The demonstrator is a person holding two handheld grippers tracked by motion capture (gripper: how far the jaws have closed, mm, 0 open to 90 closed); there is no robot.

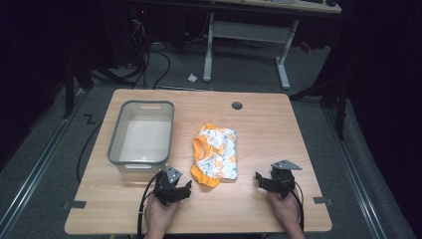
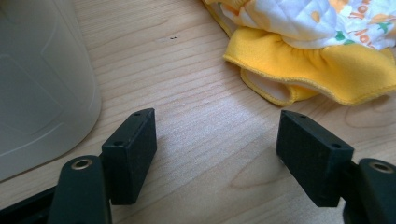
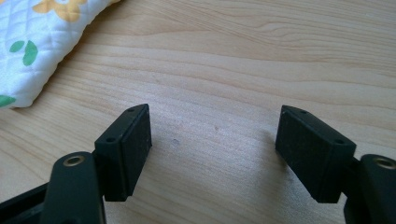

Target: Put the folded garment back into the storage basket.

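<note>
From above, the folded cloth (image 1: 215, 156) lies mid-table; the left gripper (image 1: 180, 189) and right gripper (image 1: 264, 180) rest either side of its near end. In each gripper view the jaws gape wide over bare wood, the cloth (image 2: 322, 46) just ahead.

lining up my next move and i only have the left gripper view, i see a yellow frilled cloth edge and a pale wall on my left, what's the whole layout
Observer: The pale wall belongs to a grey bin on the left part of the table, and the high view shows nothing inside it.
Operator: and the cloth, how big is it
Observer: It is a small folded white garment with orange print and yellow trim, lying just right of the bin, apart from it.
Operator: where's my other gripper
Observer: The right gripper sits low over the table to the right of the garment, jaws open, bare wood between them.
</note>
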